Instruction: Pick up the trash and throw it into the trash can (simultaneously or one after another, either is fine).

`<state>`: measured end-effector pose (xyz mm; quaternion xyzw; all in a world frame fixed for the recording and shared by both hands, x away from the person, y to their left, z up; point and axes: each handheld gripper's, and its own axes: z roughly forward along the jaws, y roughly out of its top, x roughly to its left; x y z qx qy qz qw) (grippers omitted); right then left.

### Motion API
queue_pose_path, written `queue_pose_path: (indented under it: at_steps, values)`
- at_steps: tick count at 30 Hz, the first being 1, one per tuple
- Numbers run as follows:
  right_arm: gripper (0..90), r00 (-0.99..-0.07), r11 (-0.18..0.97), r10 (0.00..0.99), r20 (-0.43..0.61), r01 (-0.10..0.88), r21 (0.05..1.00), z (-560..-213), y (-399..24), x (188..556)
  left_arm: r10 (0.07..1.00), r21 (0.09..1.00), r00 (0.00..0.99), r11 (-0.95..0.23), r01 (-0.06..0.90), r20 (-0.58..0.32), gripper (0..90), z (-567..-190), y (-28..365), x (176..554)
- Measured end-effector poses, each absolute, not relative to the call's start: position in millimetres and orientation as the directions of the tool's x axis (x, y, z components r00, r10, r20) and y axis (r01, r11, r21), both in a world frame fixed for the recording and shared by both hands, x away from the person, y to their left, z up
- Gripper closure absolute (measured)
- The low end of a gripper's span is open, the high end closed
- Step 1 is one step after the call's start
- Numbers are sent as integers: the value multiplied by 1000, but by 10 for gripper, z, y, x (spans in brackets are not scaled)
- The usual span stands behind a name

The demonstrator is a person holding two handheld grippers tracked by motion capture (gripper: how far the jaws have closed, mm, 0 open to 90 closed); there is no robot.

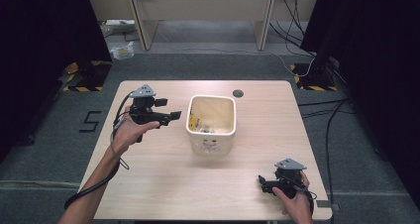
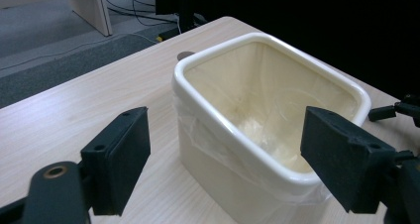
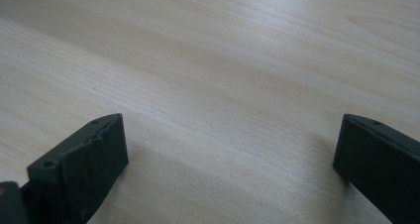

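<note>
Left gripper (image 1: 174, 116) held up in the left hand (image 1: 128, 133) just beside the left wall of the cream bin (image 1: 211, 126), jaws spread wide and gripping nothing, pointing toward the bin's rim. Seen along that gripper (image 2: 225, 157) in the left gripper view, wide apart with the near corner of the bin (image 2: 257, 135) between the two black pads (image 2: 121, 157), no contact visible. Bin standing upright near the middle of the table (image 1: 163, 184), square with rounded corners, lined with a thin clear plastic bag (image 2: 208, 135) folded out under the rim; some small scraps lying at the bottom in the high view, too small to tell apart. Small dark round hole (image 1: 238, 93) in the table top just behind the bin. Right gripper (image 1: 262, 183) low at the near right corner of the table, well apart from the bin, held in the right hand (image 1: 296, 204), grey three-cornered plate (image 1: 290, 164) on top. Right gripper (image 3: 230, 159) in its own view likewise wide open and empty, bare pale wood between the pads (image 3: 94, 159).
</note>
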<state>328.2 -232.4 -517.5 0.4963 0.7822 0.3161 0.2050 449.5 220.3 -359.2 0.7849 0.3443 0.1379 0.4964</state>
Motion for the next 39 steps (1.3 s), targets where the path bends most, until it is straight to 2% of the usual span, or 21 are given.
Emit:
queue_pose_path:
  at_steps: [25,39]
  values:
    - [4,-423,307,906,-7,647,698,-5175,-2324,3282,699,873,704,-263,412,-121,193,-3923,2342,4367]
    - [4,-423,307,906,-7,647,698,-5175,-2324,3282,712,871,686,-232,433,-152,193,-4142,2465,4315]
